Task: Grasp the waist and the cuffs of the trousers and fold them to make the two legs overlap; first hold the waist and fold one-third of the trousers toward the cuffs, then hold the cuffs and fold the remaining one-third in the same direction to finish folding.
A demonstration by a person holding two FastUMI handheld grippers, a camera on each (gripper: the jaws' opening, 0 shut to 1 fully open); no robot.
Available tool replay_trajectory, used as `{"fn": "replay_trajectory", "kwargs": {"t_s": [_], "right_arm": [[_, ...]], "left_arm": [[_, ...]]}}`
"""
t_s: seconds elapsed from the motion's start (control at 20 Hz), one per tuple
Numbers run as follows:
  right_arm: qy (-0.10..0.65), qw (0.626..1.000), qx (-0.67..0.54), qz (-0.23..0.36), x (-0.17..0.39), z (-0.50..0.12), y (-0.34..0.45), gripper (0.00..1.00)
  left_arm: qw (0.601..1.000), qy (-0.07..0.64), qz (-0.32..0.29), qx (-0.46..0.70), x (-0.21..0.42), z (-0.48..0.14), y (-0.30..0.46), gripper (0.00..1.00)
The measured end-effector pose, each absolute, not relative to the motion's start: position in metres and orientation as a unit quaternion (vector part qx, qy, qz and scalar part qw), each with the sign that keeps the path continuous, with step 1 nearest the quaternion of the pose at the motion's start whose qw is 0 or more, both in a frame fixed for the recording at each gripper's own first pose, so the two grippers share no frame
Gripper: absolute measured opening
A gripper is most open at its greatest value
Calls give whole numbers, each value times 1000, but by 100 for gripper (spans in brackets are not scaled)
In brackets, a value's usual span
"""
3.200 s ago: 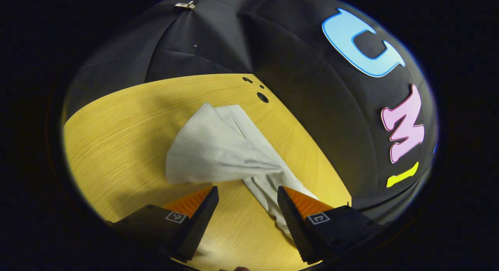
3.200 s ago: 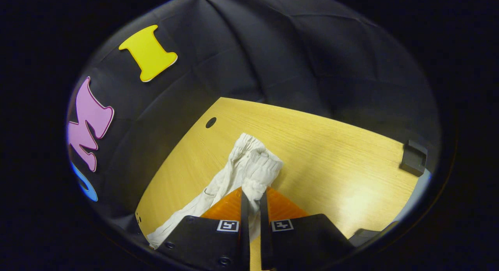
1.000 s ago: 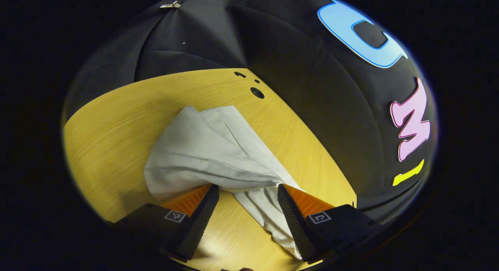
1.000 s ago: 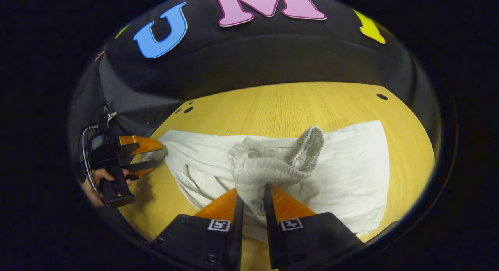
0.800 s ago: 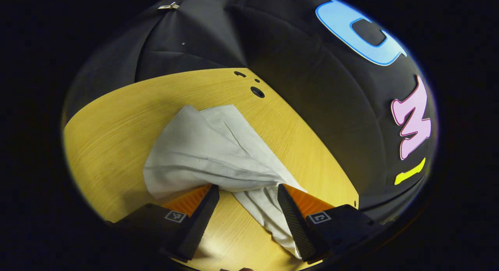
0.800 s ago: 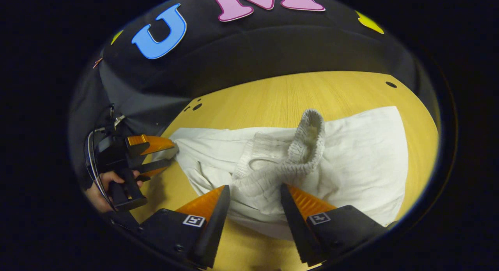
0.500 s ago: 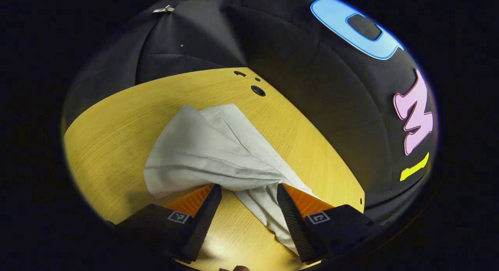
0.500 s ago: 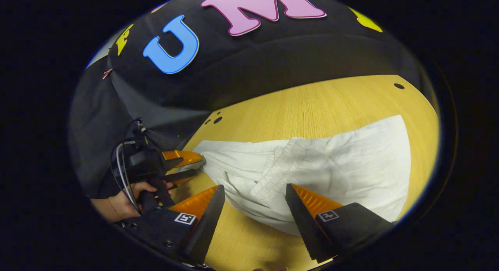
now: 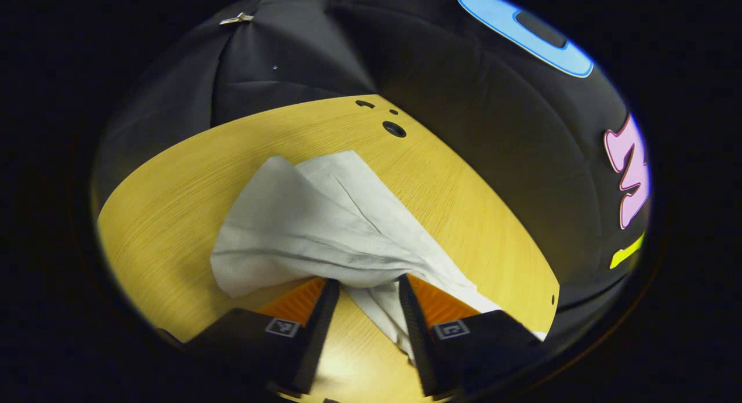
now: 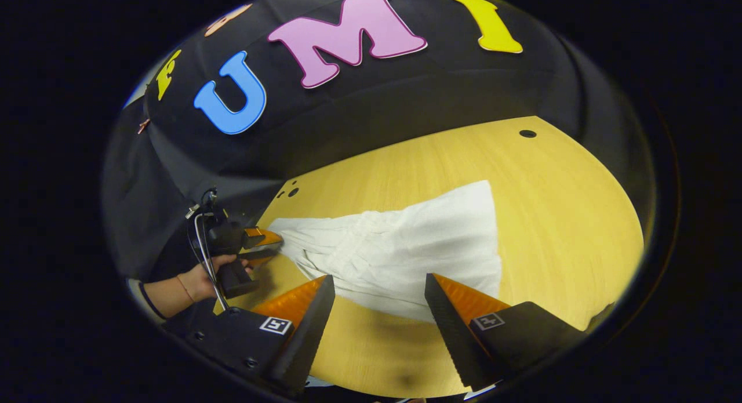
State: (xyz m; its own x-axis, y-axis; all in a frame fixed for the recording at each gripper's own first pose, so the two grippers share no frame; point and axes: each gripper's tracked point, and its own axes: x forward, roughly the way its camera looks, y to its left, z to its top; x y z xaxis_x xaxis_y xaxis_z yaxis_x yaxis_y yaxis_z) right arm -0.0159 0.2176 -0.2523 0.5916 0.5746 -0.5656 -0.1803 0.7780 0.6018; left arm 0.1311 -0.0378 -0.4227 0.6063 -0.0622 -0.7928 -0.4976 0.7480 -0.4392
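Observation:
The white trousers (image 10: 406,246) lie on the wooden table (image 10: 550,188), their waist part folded over onto the legs. My right gripper (image 10: 378,278) hangs open just in front of their near edge, holding nothing. In the left gripper view the trousers (image 9: 313,217) spread away from me, and their bunched cuff end lies between the fingers of my left gripper (image 9: 367,281). These fingers stand close around the cloth with a gap still showing. In the right gripper view the left gripper (image 10: 272,244) sits at the trousers' left tip, held by a hand (image 10: 203,281).
Small round holes (image 10: 527,133) mark the table's far right, and more holes (image 9: 394,129) lie near its far corner beyond the cuffs. Black cloth walls close in behind the table. Bare wood (image 9: 174,177) lies left of the trousers.
My right gripper let go of the waistband, which dropped flat onto the legs, then drew back and up. My left gripper's fingers have narrowed around the cuff end.

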Motion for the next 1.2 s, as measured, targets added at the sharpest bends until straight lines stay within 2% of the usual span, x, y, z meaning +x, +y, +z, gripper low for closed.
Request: {"fn": "replay_trajectory", "kwargs": {"t_s": [0.05, 0.15, 0.2, 0.4, 0.65, 0.75, 0.9, 1.0, 1.2], "right_arm": [[396, 857, 251, 215, -19, -252, 208, 96], [400, 857, 252, 205, -26, -254, 193, 96], [403, 857, 251, 201, -31, -257, 186, 96], [408, 855, 256, 192, -38, -261, 167, 96], [409, 854, 259, 189, -36, -264, 157, 96], [410, 853, 260, 191, -36, -264, 156, 96], [412, 852, 258, 193, -37, -265, 152, 96], [412, 853, 256, 194, -36, -266, 150, 96], [413, 852, 259, 192, -33, -268, 145, 96]], "left_arm": [[833, 434, 135, -317, 130, -428, -37, 54], [835, 430, 121, -321, 139, -431, -41, 10], [835, 429, 116, -325, 138, -429, -39, 6], [822, 427, 115, -360, 131, -424, -37, 6], [816, 357, 104, -443, 137, -392, -37, 3], [813, 338, 100, -464, 142, -386, -36, 5], [767, 360, 114, -519, 141, -399, -39, 5], [753, 372, 132, -527, 152, -417, -43, 7], [760, 390, 140, -501, 152, -406, -43, 68]]}}
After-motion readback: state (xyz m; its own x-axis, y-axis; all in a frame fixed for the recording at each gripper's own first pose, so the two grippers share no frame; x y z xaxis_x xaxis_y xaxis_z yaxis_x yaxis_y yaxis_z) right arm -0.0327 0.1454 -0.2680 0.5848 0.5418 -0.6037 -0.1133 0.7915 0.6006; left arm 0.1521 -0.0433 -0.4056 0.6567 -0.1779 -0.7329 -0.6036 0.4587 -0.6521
